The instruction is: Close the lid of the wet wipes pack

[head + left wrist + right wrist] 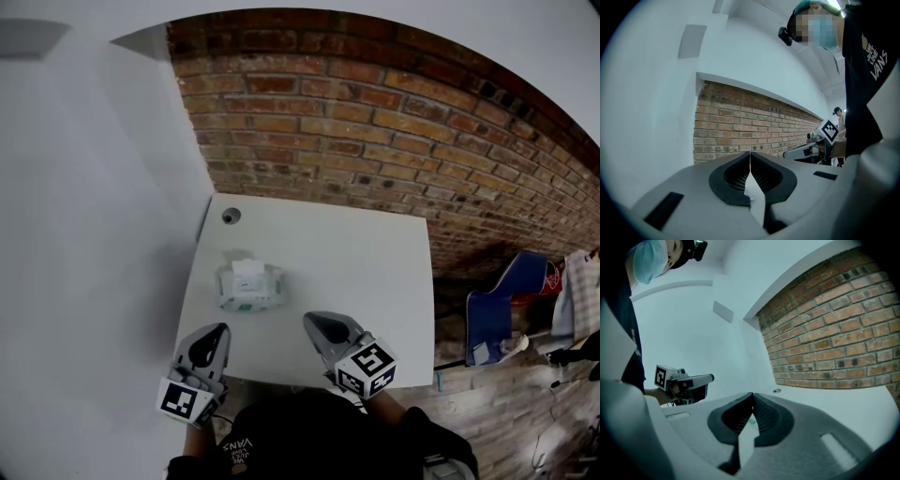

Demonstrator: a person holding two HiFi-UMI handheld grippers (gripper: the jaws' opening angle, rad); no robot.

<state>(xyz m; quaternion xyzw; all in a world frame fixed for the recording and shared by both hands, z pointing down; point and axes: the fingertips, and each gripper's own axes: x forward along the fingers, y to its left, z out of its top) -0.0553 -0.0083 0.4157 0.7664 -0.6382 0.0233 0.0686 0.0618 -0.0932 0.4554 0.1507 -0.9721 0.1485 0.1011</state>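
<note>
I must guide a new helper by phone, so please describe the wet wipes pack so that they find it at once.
Find the white table against the brick wall. On its left half lies the wet wipes pack. It is the only loose item there, pale, with its white lid raised; the small round hole sits farther back, near the corner.

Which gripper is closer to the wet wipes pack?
The left gripper, nearly in line with the wet wipes pack; the right gripper sits farther off to the side.
</note>
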